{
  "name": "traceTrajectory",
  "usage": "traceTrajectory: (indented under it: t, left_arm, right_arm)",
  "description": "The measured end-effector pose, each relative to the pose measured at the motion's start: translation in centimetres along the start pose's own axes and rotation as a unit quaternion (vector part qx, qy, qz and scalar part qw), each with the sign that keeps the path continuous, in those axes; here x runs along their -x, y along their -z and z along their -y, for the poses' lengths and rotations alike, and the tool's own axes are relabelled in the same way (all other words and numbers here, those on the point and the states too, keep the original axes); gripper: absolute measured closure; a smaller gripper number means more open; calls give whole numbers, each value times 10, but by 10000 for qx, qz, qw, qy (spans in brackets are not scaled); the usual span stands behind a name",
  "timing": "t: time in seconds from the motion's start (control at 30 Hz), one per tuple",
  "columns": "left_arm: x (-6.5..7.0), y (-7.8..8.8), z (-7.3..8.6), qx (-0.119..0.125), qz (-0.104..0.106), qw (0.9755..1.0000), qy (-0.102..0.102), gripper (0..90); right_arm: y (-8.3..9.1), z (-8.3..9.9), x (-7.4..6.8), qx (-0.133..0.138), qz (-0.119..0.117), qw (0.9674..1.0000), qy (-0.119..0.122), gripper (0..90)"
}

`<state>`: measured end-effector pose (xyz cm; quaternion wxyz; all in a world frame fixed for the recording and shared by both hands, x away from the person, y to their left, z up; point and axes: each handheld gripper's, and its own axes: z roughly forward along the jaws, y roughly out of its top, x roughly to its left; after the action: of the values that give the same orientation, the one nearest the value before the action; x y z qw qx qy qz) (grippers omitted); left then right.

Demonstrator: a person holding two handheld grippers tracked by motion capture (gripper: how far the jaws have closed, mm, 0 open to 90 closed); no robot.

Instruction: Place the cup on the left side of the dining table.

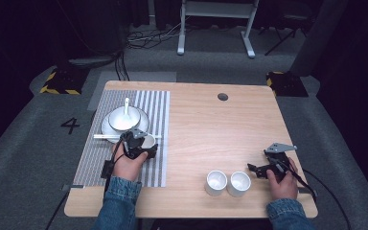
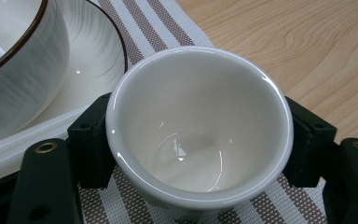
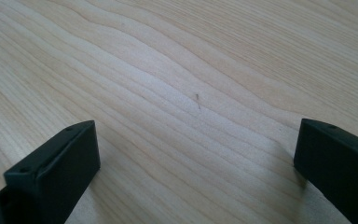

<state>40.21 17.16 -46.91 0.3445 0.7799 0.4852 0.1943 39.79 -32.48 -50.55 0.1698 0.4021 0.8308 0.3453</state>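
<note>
Three white cups on the wooden counter [image 1: 201, 124], one cup [image 2: 198, 126] clamped in the left claw [image 1: 141, 143] over the striped placemat [image 1: 155, 103] beside a bowl [image 1: 123, 118] on its plate [image 2: 95, 60], two cups [image 1: 216, 182] near the right claw [image 1: 255, 168], its jaws apart over bare wood.

A white desk frame [image 1: 216, 19], cables [image 1: 146, 38] and two yellow-black blocks [image 1: 60, 82] stand on the grey floor [image 1: 19, 143].

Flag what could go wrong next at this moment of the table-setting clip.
The left gripper squeezes a glossy cup by its rounded sides, so it might slip out if lifted. The cup sits close to the plate and bowl, so a sideways move could knock them.
</note>
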Motion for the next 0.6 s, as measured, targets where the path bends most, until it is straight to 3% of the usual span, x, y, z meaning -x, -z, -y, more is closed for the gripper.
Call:
traceTrajectory:
  t: [0.23, 0.6]
  left_arm:
    - [-1, 2, 2, 13, 37, 10000, 90, 262]
    - [-1, 3, 6, 99, 62, 9999, 51, 257]
  right_arm:
    - [0, 0, 0, -1, 0, 10000, 1, 4]
    - [0, 0, 0, 0, 0, 10000, 0, 4]
